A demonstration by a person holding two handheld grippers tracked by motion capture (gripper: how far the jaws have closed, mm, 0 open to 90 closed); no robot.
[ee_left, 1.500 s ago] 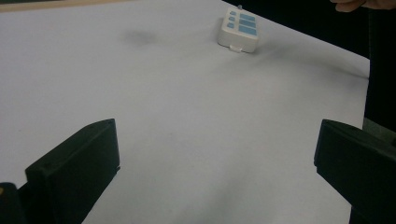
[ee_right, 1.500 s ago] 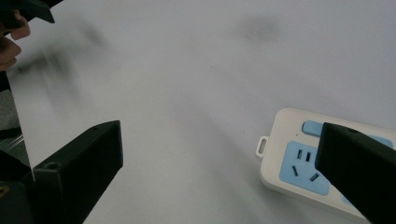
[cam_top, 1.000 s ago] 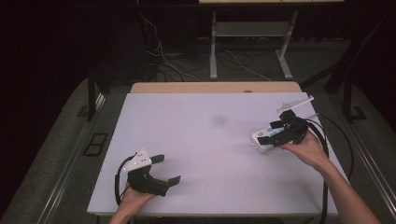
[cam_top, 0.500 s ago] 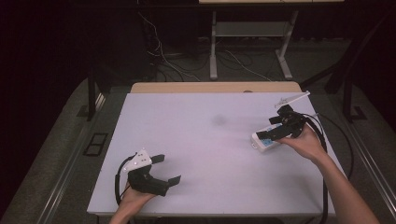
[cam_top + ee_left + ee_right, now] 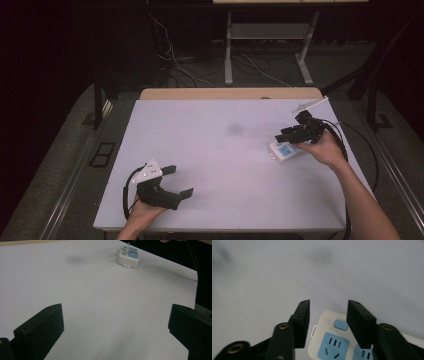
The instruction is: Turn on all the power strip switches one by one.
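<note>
Risk-wise, the power strip is probably getting shoved or tipped if it's being pinched this near its end. It's lying flat at about 3 o'clock on the desk. The right hand-held gripper is being closed down over it, jaws half shut, straddling the strip's end, not visibly pressing yet. The left hand-held gripper is being held wide open, empty.

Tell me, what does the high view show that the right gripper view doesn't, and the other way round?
High view: the whole table, the left tool open near its front edge, both forearms, cables on the floor behind. Right gripper view: the power strip, its blue sockets and button up close. Both: the right tool over the strip's end, jaws have just been closing, not yet pinching it.
</note>
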